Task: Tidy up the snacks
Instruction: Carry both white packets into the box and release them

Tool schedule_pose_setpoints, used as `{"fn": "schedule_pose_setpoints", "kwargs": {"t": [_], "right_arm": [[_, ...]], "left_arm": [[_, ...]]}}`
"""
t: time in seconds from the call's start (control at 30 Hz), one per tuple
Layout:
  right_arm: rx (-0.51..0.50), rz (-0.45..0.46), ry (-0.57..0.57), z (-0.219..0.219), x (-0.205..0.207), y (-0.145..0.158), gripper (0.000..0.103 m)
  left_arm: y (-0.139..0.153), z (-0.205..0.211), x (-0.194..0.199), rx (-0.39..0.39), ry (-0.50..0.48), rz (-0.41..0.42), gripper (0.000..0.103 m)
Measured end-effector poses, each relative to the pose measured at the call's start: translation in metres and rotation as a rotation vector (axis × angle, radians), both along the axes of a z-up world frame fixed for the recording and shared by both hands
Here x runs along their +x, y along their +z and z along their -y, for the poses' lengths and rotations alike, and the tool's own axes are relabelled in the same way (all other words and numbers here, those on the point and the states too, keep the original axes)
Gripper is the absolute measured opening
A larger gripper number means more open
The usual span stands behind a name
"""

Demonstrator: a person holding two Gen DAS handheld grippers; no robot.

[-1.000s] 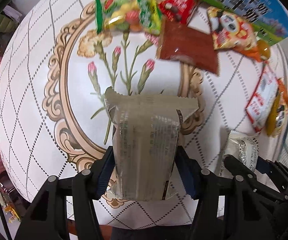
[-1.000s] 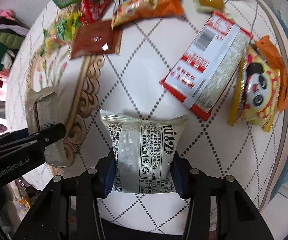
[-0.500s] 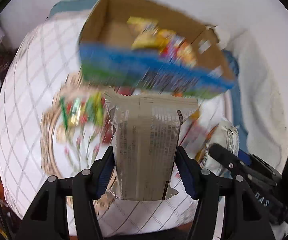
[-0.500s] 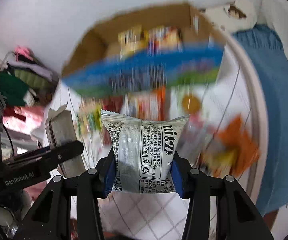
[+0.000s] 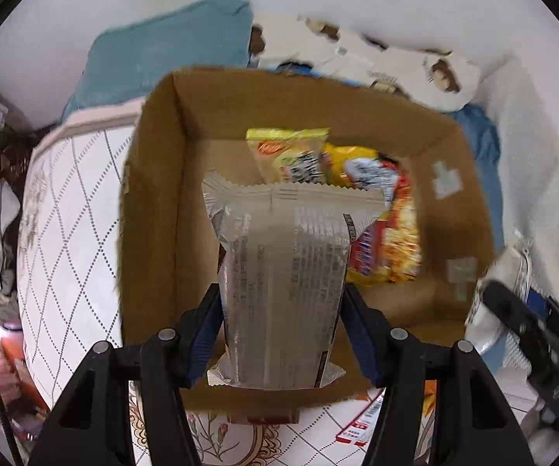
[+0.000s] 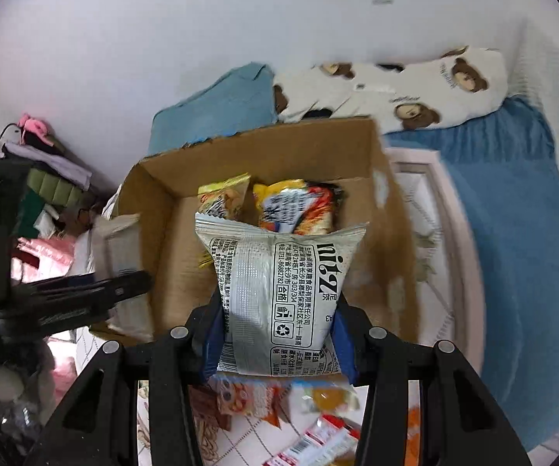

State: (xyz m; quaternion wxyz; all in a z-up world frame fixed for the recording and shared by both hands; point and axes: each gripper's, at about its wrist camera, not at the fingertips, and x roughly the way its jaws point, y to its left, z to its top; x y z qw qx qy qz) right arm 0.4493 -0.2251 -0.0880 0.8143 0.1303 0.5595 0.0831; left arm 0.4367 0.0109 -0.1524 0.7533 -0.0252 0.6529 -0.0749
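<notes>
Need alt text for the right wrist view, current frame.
The right gripper holds a silver snack packet upright before an open cardboard box with two yellow snack bags inside. At left, the left gripper holds a beige packet.

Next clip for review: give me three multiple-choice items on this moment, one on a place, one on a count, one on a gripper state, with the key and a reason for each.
1. Where is the left gripper's beige packet?
A. Held over the open box
B. Lying flat on the table
C. On the blue bedding

2. How many snack bags already lie inside the box?
A. None
B. Two
C. Five

3. What is the right gripper doing?
A. Open and empty
B. Shut on the silver packet
C. Shut on the box's wall

Key:
1. A: the left wrist view shows the packet clamped between the fingers with the box's brown floor behind it.
2. B: a yellow bag and a yellow-red bag lie side by side at the far wall.
3. B: the blue pads press both sides of the silver packet.
</notes>
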Motion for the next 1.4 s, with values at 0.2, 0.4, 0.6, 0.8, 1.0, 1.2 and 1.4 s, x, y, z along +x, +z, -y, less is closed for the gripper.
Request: {"fn": "schedule_pose_setpoints", "kwargs": {"t": [0.2,0.4,0.6,0.8,1.0,1.2,1.4], "right_arm": [[0.056,-0.120,0.096,-0.035,0.024,-0.050,0.050],[0.068,-0.172,0.176,-0.067,0.026,-0.073,0.050],[0.104,-0.266,0.195,-0.078,0.031,-0.096,0.091],[0.079,-0.266,0.171,-0.068,0.027,-0.098,0.092],[-0.004,-0.244,0.111,-0.047,0.022,-0.095,0.092],[-0.082,-0.201,0.092,-0.033,0.017,-0.088,0.092],[-0.123,-0.125,0.077,-0.027,0.005,-0.065,0.092]], "left_arm": [[-0.028,-0.010,0.014,0.013,0.018,-0.104,0.059],[-0.037,-0.018,0.009,0.017,0.039,-0.142,0.059],[-0.041,-0.018,0.011,0.004,0.064,-0.145,0.071],[-0.036,-0.016,0.007,0.013,0.060,-0.123,0.085],[-0.033,-0.019,-0.007,0.041,0.084,-0.093,0.085],[-0.026,-0.021,-0.025,0.062,0.106,-0.045,0.085],[-0.004,-0.017,-0.039,0.068,0.100,0.044,0.085]]}}
